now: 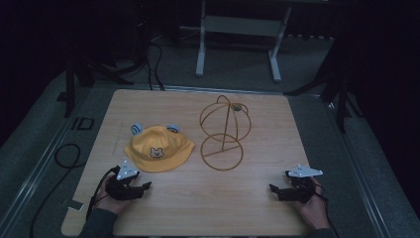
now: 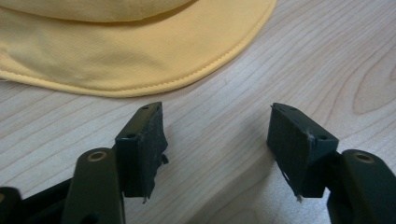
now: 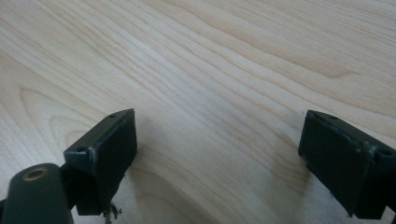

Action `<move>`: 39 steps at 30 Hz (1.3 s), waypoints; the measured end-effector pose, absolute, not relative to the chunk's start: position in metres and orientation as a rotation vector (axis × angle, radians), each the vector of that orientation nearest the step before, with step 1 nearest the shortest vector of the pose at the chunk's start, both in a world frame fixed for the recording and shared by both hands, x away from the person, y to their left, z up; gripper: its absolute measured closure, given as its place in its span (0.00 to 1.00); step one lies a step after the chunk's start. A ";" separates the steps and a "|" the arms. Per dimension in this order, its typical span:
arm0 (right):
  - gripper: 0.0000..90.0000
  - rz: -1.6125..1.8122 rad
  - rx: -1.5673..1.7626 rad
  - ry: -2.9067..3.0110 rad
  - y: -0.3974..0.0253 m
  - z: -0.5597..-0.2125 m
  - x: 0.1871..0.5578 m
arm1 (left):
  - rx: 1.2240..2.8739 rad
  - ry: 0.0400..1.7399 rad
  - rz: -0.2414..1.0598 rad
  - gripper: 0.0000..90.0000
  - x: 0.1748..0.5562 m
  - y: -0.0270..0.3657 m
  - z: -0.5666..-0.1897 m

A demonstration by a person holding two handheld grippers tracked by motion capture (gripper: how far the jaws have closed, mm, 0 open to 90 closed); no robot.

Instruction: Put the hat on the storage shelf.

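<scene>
One yellow hat (image 1: pixel 158 150), seemingly bear-faced

We see our left gripper (image 1: pixel 143 187) and right gripper (image 1: pixel 274 190), both black with grey three-cornered top plates, dark cables trailing, brass-ringed screw holes by the pads (image 2: pixel 149 149), and dark sleeves at the frame's bottom.

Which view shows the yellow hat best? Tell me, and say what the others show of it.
The high view: the whole yellow hat shows, bear face and blue ears included. The left gripper view shows its brim edge close up. The right gripper view looks at bare table.
</scene>
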State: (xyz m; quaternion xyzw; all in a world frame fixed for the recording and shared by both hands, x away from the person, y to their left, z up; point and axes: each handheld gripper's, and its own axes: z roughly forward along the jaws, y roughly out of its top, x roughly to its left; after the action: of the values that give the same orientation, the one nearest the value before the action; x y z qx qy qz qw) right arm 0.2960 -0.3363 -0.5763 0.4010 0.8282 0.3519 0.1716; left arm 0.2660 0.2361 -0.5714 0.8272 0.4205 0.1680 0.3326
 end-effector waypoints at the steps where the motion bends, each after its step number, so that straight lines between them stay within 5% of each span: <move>1: 0.13 1.001 1.137 2.351 -0.336 -0.576 0.297 | 2.163 1.097 0.439 0.42 0.266 0.236 -0.571; 13: 0.14 0.992 1.174 2.316 -0.334 -0.577 0.293 | 2.166 1.139 0.444 0.55 0.270 0.242 -0.567; 39: 0.16 0.991 1.193 2.300 -0.334 -0.576 0.291 | 2.163 1.108 0.479 0.59 0.276 0.269 -0.529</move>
State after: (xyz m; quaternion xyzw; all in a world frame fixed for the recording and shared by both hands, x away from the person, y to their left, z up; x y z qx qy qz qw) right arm 0.2912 -0.3344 -0.5763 0.4228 0.8152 0.3512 0.1826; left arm 0.2758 0.2687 -0.5286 0.8256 0.4227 0.1827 0.3261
